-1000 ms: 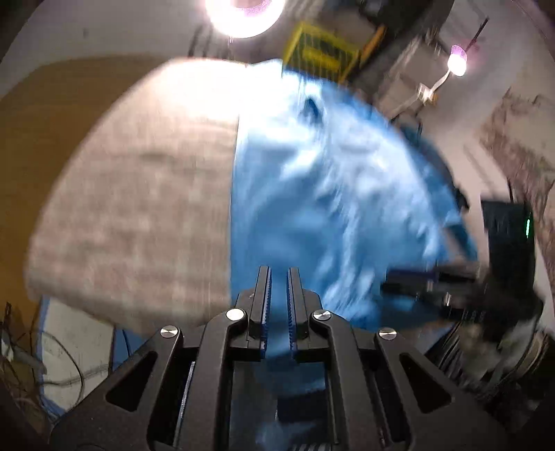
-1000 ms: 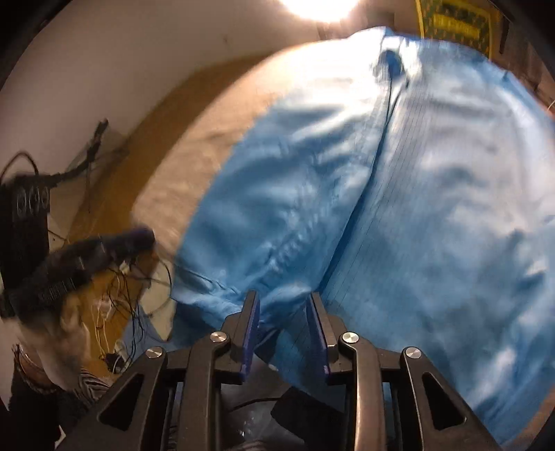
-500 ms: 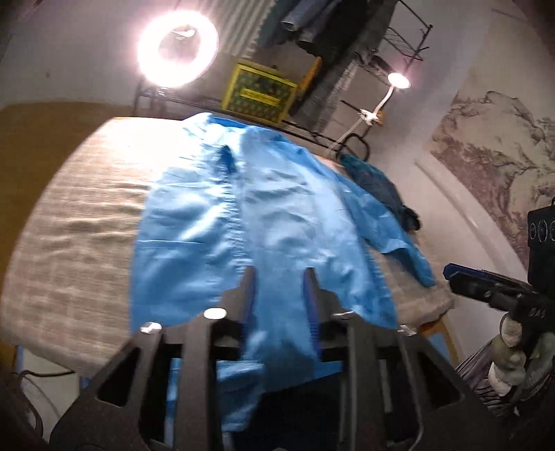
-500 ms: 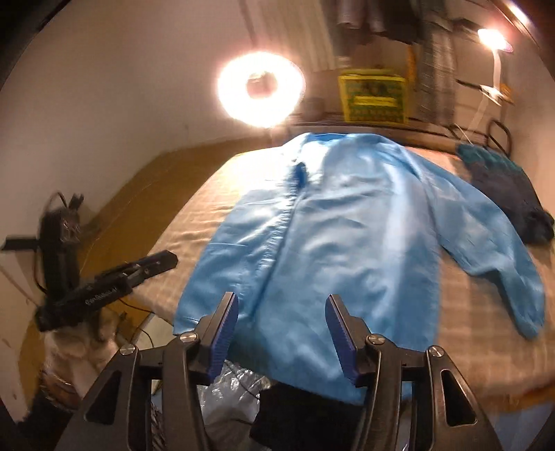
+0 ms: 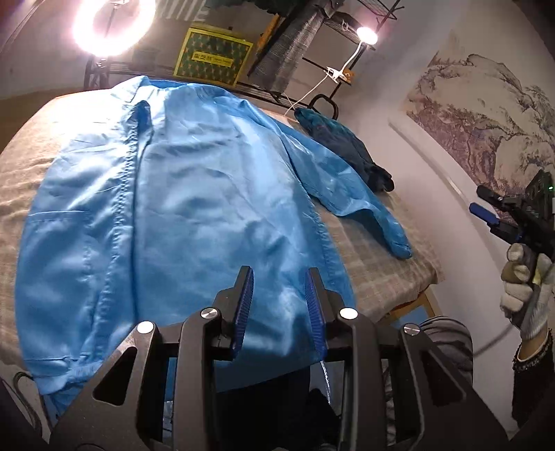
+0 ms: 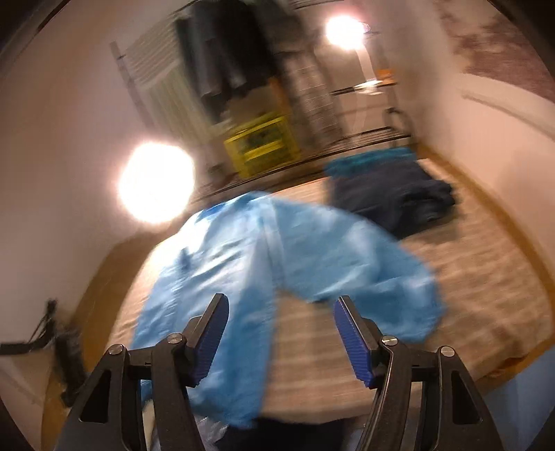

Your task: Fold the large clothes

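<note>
Light-blue coat (image 5: 194, 208) lies flat on the table (image 5: 374, 256), front up, collar toward the far edge, hem hanging over the near edge. It covers most of the middle of the checked grey cloth on the tabletop. One sleeve (image 5: 350, 194) is spread out diagonally toward the right edge, cuff stopping short of the near right corner. Other sleeve not visible from the left wrist view.

Dark navy garment (image 5: 347, 149) sits bunched at the far right corner, just beside the coat's shoulder and sleeve; can't tell if they touch.

Left gripper (image 5: 279, 305): fingers slightly apart, nothing between the blue pads, held above the coat's hem at the near edge, clear of the fabric.

Right gripper (image 6: 281, 333): jaws opening, already spread wide, nothing between them. The right wrist view is heavily motion-blurred; it looks over the near edge toward the sleeve and bare checked cloth. From the left wrist view the same gripper (image 5: 492, 211) is up in the air off the right edge of the table, held by a gloved hand (image 5: 523, 291), well apart from the coat.

Ring light (image 5: 111, 24) and yellow crate (image 5: 213, 57) behind the far edge.
</note>
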The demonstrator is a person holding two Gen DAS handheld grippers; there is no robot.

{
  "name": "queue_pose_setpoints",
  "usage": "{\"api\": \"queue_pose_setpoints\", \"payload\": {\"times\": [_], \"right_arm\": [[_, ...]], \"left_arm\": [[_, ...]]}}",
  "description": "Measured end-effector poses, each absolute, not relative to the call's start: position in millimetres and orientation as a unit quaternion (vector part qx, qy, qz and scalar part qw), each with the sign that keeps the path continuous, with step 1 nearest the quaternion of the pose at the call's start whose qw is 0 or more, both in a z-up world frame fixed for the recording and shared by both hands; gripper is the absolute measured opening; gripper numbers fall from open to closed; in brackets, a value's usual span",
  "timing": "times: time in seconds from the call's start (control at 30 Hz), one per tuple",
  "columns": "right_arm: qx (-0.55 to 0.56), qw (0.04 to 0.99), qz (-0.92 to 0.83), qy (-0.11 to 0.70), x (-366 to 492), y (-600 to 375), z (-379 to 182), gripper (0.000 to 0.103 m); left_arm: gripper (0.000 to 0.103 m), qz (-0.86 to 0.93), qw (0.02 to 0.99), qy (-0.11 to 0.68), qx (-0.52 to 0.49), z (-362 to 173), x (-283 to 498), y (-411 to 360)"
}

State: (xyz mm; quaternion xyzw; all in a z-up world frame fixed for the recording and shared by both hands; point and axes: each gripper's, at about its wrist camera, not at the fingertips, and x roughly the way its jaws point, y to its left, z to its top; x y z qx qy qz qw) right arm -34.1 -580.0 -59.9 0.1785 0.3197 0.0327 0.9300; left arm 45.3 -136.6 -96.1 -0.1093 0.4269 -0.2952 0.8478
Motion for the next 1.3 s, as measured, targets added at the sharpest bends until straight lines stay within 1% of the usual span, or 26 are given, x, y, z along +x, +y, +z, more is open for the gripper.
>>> {"api": "queue_pose_setpoints", "payload": {"times": [0.1,0.17,0.33,0.53,0.7,0.73,0.8,0.87,0.93,1.07,1.3], "right_arm": [[0.188,0.924,-0.005,0.333,-27,-620,-78,0.068],[0.195,0.916,-0.037,0.349,-20,-645,-100,0.068],[0.273,0.879,-0.090,0.381,-1,-706,-163,0.068],[0.341,0.845,-0.113,0.397,22,-736,-217,0.068],[0.342,0.836,-0.123,0.410,38,-739,-235,0.065],[0.339,0.837,-0.121,0.413,40,-737,-236,0.062],[0.326,0.838,-0.111,0.423,48,-730,-238,0.050],[0.306,0.838,-0.103,0.440,54,-722,-240,0.021],[0.287,0.842,-0.104,0.444,57,-714,-235,0.011],[0.249,0.869,-0.096,0.417,56,-693,-205,0.008],[0.162,0.917,-0.028,0.364,57,-612,-130,0.007]], "left_arm": [[0.030,-0.295,0.848,0.426,-0.114,-94,45,-145],[0.030,-0.293,0.848,0.426,-0.116,-92,44,-146],[0.030,-0.287,0.848,0.431,-0.112,-90,43,-146],[0.030,-0.279,0.849,0.439,-0.100,-91,44,-147],[0.030,-0.272,0.851,0.441,-0.085,-93,45,-145],[0.030,-0.270,0.851,0.443,-0.082,-94,45,-143],[0.030,-0.266,0.851,0.447,-0.077,-96,48,-140],[0.030,-0.261,0.853,0.447,-0.071,-96,50,-138],[0.030,-0.258,0.855,0.446,-0.066,-96,51,-134],[0.030,-0.254,0.856,0.446,-0.065,-100,56,-123],[0.030,-0.246,0.855,0.446,-0.100,-111,71,-104]]}}
